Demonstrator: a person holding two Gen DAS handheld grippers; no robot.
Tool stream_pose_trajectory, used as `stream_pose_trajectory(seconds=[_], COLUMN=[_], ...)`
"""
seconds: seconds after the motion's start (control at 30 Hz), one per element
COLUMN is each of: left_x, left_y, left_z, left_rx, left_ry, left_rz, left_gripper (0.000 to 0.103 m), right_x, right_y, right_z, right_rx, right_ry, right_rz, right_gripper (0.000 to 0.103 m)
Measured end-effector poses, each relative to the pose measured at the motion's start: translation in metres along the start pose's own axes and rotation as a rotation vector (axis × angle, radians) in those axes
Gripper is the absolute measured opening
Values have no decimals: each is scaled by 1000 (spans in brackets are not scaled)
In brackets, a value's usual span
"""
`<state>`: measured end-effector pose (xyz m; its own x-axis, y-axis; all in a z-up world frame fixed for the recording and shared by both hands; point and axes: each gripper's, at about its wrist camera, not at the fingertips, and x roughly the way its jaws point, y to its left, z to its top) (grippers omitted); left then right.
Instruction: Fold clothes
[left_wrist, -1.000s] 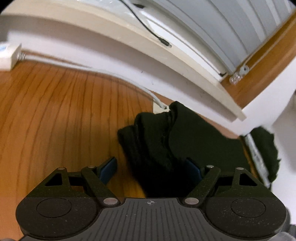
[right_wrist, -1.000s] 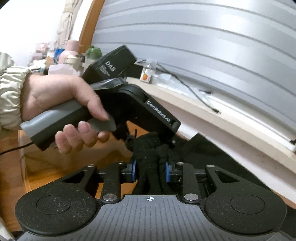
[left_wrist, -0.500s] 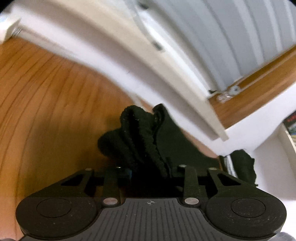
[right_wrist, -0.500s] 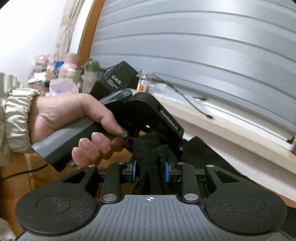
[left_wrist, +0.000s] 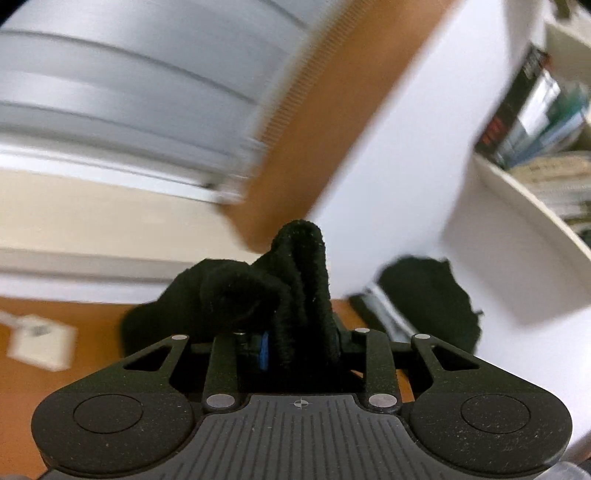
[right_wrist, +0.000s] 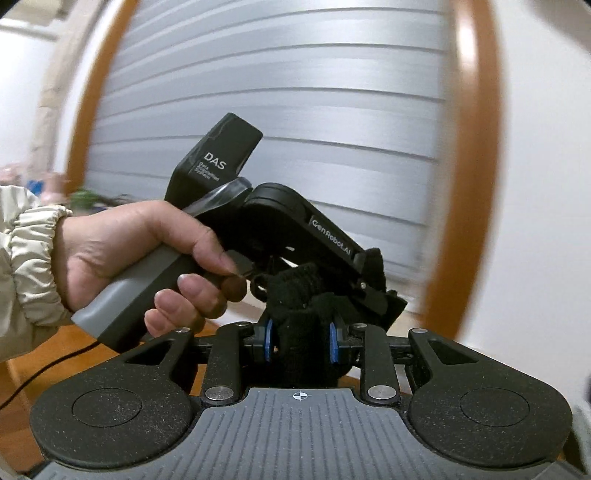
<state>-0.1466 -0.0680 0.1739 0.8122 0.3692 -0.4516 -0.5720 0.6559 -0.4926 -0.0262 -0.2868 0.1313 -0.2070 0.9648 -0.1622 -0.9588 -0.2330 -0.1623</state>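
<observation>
A black knitted garment (left_wrist: 258, 295) is bunched between the blue pads of my left gripper (left_wrist: 299, 347), which is shut on a fold of it and lifted off the wooden table (left_wrist: 44, 376). My right gripper (right_wrist: 301, 345) is shut on another bunch of the same black garment (right_wrist: 303, 310). In the right wrist view a person's hand (right_wrist: 129, 251) in a cream sleeve holds the other gripper's grey handle, just left of and above my right fingers. More black cloth (left_wrist: 428, 295) lies at the table's far right end.
Grey window blinds (right_wrist: 295, 129) with an orange-brown wooden frame (left_wrist: 314, 129) stand behind the table. A white wall and a bookshelf (left_wrist: 535, 122) are to the right. A small white box (left_wrist: 40, 347) lies on the table at left. A black cable (right_wrist: 44, 373) trails at lower left.
My left gripper closed on the black garment and both grippers rose and swung, lifting the cloth off the table. The view now faces the blinds and the wall.
</observation>
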Motion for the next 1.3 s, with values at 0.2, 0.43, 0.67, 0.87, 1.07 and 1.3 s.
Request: stream_pose_trajectory(seconds=[0.2,0.43,0.67,0.87,1.07,1.3], left_x=[114,152,153,140,133,157], left_y=[-76,-86,-35,0,10,-2], left_z=[-2,-13,-19,-19,-23,-34], left_rx=[108,217,199,259,333,415], left_ry=[124,177,204,210,237,275], left_rz=[-73,-51,6,48,10,-59], left_gripper=[63,73,75,77,77,77], right_x=[-42,-57,-18,-2,-19,-26], right_y=[-106,-156,-105,-93,-128,-207], right_z=[-42,-95,-101,-131,-141,-152], right_rx=[189,312,258,197,154,151], right_ry=[95,213,284,417,467,522], right_rz=[-139,-238,-89,-76,-110,-305], right_gripper=[51,53,53,51,37,18])
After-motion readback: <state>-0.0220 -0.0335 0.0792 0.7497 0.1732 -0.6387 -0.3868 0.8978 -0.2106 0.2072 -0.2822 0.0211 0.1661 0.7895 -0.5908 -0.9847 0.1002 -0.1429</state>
